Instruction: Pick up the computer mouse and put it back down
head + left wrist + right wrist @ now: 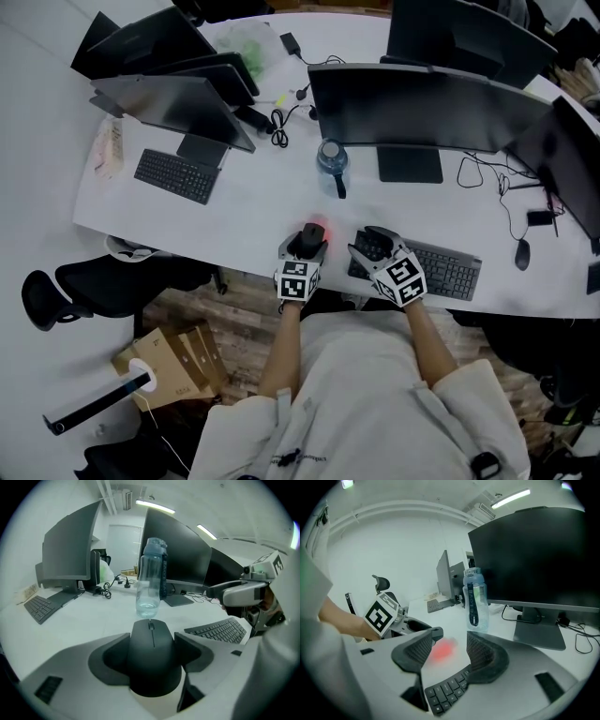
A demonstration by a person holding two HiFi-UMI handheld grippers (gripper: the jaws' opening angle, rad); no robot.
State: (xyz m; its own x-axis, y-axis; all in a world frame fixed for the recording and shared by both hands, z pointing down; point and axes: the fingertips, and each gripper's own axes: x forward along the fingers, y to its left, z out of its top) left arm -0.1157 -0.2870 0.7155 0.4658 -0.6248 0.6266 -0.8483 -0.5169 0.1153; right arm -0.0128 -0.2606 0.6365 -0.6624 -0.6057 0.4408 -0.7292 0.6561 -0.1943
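Note:
A black computer mouse (pixel 308 234) (pixel 152 653) sits between the jaws of my left gripper (pixel 305 246) (pixel 152 641), which is shut on its sides. The mouse hangs just above the white desk (pixel 253 206), and a red glow (pixel 319 227) (pixel 443 649) shows on the desk by it. My right gripper (pixel 375 246) (pixel 449 644) is open with nothing between its fingers. It hovers over the left end of a dark keyboard (pixel 441 269) (pixel 445 692), just right of the left gripper (pixel 384 612).
A clear water bottle (pixel 331 161) (pixel 150 581) (pixel 476 599) stands just beyond the mouse. A wide monitor (pixel 427 108) (pixel 534 559) is behind it. More monitors (pixel 173 103), a second keyboard (pixel 176 175), another mouse (pixel 522 253) and cables (pixel 279 122) lie around. The desk edge is at my body.

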